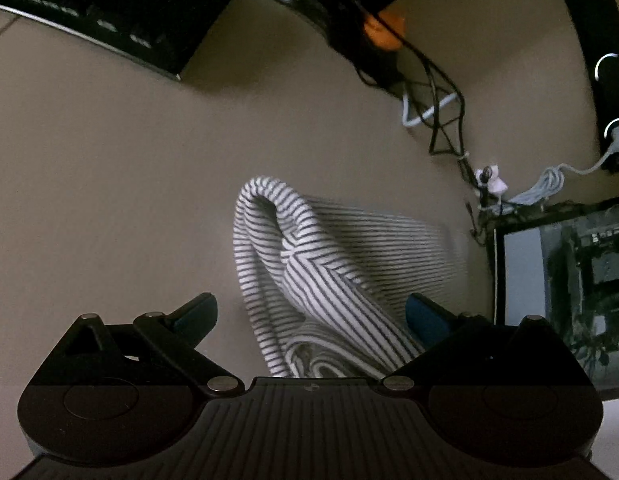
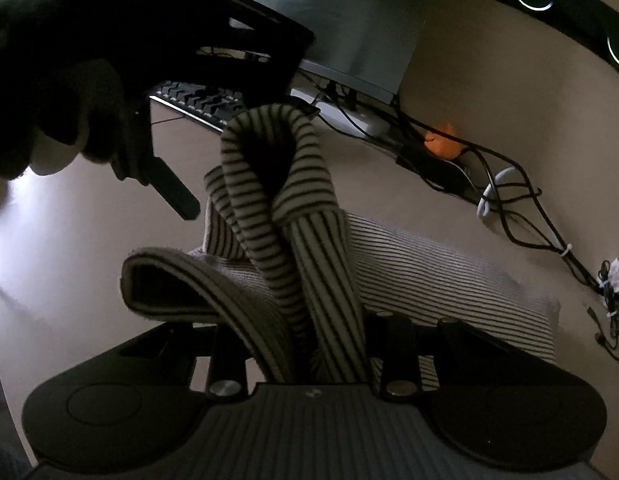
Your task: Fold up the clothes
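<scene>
A black-and-white striped garment (image 1: 309, 276) lies partly folded on the beige table, with a sleeve looping up. My left gripper (image 1: 309, 312) is open, its blue-padded fingers (image 1: 423, 314) either side of the raised cloth without closing on it. My right gripper (image 2: 309, 344) is shut on a bunched fold of the striped garment (image 2: 305, 264), which rises between its fingers; the fingertips are hidden by cloth. The left gripper and gloved hand show in the right wrist view (image 2: 177, 196), above and left of the lifted cloth.
A black keyboard (image 1: 109, 12) and a monitor (image 2: 349, 20) stand at the table's far side. Black and white cables (image 2: 505, 200) and an orange object (image 2: 441, 140) run along the back. A dark framed panel (image 1: 565, 288) lies at the right.
</scene>
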Demonstrator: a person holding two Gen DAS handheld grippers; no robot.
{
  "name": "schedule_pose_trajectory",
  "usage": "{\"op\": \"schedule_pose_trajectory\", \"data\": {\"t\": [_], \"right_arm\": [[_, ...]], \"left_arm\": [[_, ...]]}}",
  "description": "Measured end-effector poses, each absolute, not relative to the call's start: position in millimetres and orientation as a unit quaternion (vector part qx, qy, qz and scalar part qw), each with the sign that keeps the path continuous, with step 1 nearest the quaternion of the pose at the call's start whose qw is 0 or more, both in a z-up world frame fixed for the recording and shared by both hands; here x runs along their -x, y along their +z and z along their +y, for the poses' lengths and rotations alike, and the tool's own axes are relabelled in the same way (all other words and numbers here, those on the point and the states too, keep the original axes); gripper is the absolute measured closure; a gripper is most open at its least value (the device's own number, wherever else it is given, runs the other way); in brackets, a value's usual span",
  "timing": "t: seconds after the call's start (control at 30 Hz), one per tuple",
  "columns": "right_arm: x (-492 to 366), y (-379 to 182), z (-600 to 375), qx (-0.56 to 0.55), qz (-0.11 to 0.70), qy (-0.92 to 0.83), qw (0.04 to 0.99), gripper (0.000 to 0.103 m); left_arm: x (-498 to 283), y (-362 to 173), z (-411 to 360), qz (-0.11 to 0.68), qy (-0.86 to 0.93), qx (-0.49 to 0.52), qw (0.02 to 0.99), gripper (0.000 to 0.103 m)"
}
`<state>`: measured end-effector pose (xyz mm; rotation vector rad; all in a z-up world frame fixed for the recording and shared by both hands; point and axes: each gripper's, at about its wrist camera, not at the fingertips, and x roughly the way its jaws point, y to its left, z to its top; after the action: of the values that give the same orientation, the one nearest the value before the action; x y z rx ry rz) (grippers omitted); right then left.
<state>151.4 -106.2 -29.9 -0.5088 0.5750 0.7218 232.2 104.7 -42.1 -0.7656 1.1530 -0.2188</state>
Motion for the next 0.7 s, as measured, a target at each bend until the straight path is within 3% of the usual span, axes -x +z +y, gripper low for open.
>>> {"op": "schedule_pose_trajectory", "data": {"t": [0.33,0.4,0.47,0.63,0.7], "right_arm": [[-151.2,-30.1,-107.9,0.251,0.268,0.348,0.863,0.073],[-150.3,-29.0,-107.2,0.252,0.265,0.346,0.864,0.074],[-148.9,-25.3,-105.1,0.251,0.260,0.345,0.866,0.075],[-138.1,1.7,-98.1,0.227,0.236,0.366,0.871,0.078],[-140.3,17.1,-106.2,0.180,0.245,0.377,0.875,0.078]], "left_arm": [[-238.2,-43.0,66.9,0.517,-0.125,0.328,0.781,0.003],[-231.1,-31.1,70.2,0.500,-0.132,0.319,0.794,0.031],[-226.1,-16.7,74.2,0.489,-0.139,0.308,0.804,0.037],[-214.4,34.1,71.0,0.471,-0.142,0.274,0.827,0.037],[-209.7,54.5,69.6,0.463,-0.143,0.260,0.835,0.030]]}}
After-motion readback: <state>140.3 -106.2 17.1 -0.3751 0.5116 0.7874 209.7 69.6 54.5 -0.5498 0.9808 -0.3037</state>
